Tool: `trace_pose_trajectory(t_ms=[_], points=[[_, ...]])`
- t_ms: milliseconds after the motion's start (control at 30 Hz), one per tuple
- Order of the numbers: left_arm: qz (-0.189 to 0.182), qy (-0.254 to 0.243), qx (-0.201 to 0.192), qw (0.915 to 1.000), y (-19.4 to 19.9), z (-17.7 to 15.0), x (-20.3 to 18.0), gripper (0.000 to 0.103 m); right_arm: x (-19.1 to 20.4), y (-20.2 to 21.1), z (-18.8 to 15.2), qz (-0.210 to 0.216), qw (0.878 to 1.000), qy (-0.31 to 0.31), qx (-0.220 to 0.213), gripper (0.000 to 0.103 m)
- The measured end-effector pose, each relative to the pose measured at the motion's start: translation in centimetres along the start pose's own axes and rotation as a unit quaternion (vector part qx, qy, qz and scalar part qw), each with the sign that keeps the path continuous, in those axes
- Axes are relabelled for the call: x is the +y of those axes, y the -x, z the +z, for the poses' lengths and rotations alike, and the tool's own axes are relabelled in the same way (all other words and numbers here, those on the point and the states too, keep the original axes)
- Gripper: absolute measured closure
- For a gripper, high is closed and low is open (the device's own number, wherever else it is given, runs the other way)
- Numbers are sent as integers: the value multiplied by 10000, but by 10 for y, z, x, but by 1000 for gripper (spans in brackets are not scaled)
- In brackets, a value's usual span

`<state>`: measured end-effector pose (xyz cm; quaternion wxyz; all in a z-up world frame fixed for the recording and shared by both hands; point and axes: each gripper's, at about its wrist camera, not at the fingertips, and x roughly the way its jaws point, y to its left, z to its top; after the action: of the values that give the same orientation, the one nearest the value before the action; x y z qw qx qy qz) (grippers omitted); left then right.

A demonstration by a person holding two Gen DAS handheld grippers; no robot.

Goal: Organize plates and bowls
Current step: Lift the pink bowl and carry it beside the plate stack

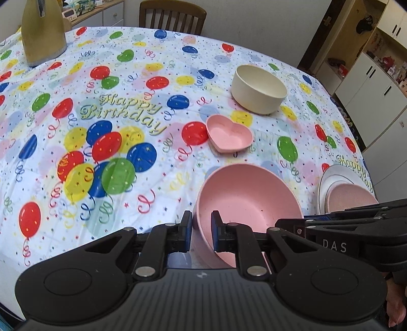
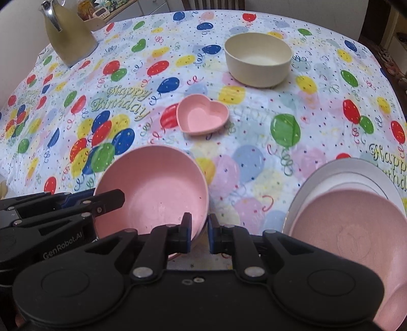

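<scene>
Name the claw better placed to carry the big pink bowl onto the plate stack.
Right. The right claw grips the big pink bowl's rim nearest the plate stack.

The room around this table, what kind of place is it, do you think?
Probably a home dining room or kitchen: a wooden chair at a table with a birthday tablecloth, white cabinets, and a gold kettle.

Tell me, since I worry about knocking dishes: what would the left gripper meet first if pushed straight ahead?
The left gripper already straddles the near rim of the big pink bowl, so it would push that first. Beyond it, roughly in line, sits the heart dish.
</scene>
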<state>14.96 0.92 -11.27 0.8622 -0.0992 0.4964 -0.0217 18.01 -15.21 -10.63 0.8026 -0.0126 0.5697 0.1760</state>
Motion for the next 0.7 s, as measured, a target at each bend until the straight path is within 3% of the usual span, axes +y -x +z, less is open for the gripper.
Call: trace_pose_trajectory(t_ms=[700], points=[[191,239,127,9995,-14,-17,-3,88,-9,-8,-17,8,9999,44,136,91]])
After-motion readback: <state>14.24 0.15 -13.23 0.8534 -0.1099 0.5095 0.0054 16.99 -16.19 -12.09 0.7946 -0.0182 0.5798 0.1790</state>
